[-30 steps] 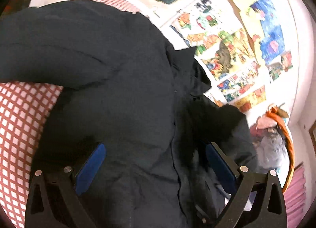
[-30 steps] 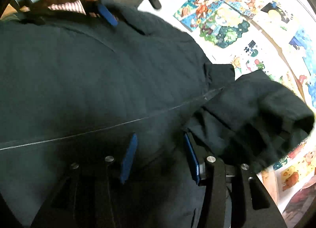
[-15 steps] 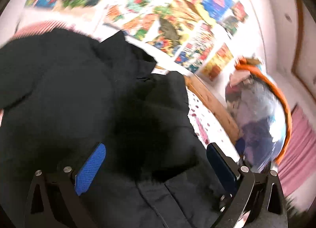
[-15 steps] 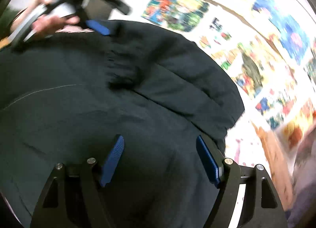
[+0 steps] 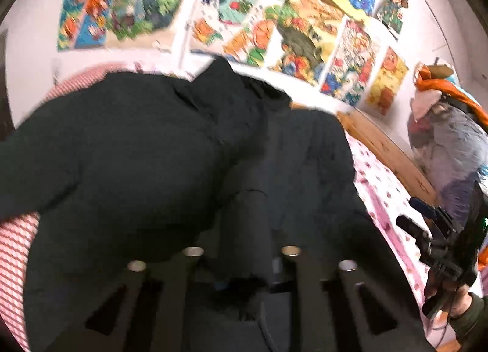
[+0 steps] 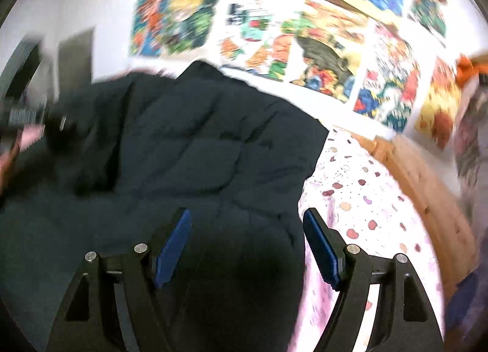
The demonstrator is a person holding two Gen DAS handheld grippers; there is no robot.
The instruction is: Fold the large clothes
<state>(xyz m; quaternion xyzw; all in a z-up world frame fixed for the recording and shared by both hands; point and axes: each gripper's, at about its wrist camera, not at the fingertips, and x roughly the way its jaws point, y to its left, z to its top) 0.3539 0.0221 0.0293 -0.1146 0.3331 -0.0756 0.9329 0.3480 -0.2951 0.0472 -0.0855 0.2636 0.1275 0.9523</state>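
A large black jacket (image 5: 137,153) lies spread over the bed and fills most of both views. My left gripper (image 5: 244,230) has its jaws closing, fingers drawn close together, with a bunched fold of the jacket pressed between them and hiding the pads. My right gripper (image 6: 247,223) hangs open above the jacket (image 6: 198,144) near its right edge, blue pads (image 6: 174,242) wide apart with nothing gripped. In the left wrist view a hand holds the right gripper (image 5: 439,248) at the far right. The left gripper is a blur at the far left of the right wrist view.
The bed has a pink spotted sheet (image 6: 360,193) to the right of the jacket and a red checked cloth (image 5: 15,245) to its left. A wooden bed frame (image 6: 427,187) runs along the poster-covered wall (image 5: 305,25). A heap of clothes (image 5: 451,138) sits at the right.
My left gripper went from wide open to closed on a fold of the jacket. My right gripper opened wider and swung toward the jacket's right edge. Both views rolled.
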